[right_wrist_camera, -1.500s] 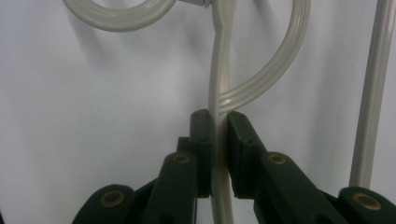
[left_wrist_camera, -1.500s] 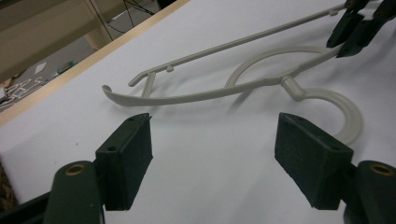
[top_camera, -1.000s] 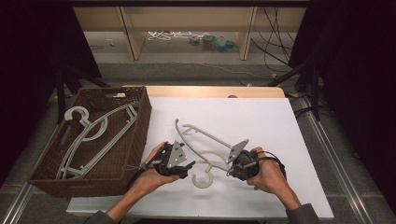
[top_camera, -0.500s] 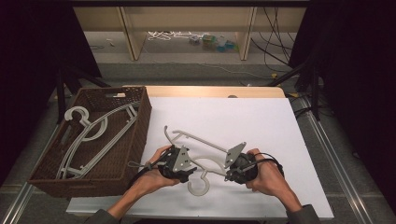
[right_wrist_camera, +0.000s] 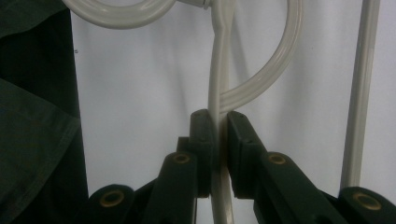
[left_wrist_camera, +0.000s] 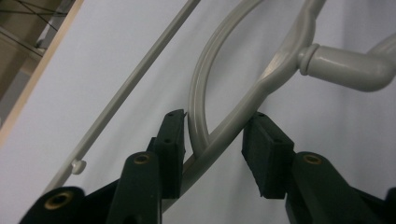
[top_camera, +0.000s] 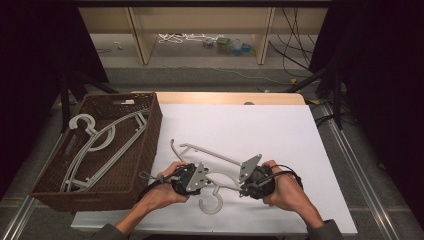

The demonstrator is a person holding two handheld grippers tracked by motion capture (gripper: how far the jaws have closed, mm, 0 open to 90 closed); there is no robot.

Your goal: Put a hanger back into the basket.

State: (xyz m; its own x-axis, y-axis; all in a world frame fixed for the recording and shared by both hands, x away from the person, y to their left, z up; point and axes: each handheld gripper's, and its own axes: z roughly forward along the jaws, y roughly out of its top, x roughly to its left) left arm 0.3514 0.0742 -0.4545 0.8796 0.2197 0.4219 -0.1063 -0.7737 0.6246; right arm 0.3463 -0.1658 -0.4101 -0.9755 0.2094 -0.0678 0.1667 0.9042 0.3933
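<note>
At lower centre of the high view, the grey hanger [top_camera: 210, 172] has slid leftward across the desk [top_camera: 280, 130]. Right tongs [right_wrist_camera: 217, 122] clamp its shoulder; left tongs [left_wrist_camera: 212, 135] have just been closing around it, pads not yet pressing, so a two-handed lift seems close.

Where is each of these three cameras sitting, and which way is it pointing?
High view: above the person's side, looking forward and down on the table, hanger and basket; both forearms, left gripper, right gripper.
Left gripper view: rides that gripper, looks along its jaws; they straddle the hanger, one pad apart from it.
Right gripper view: rides that gripper; jaws clamp the hanger's arm; a sleeve.
All share the hanger.
</note>
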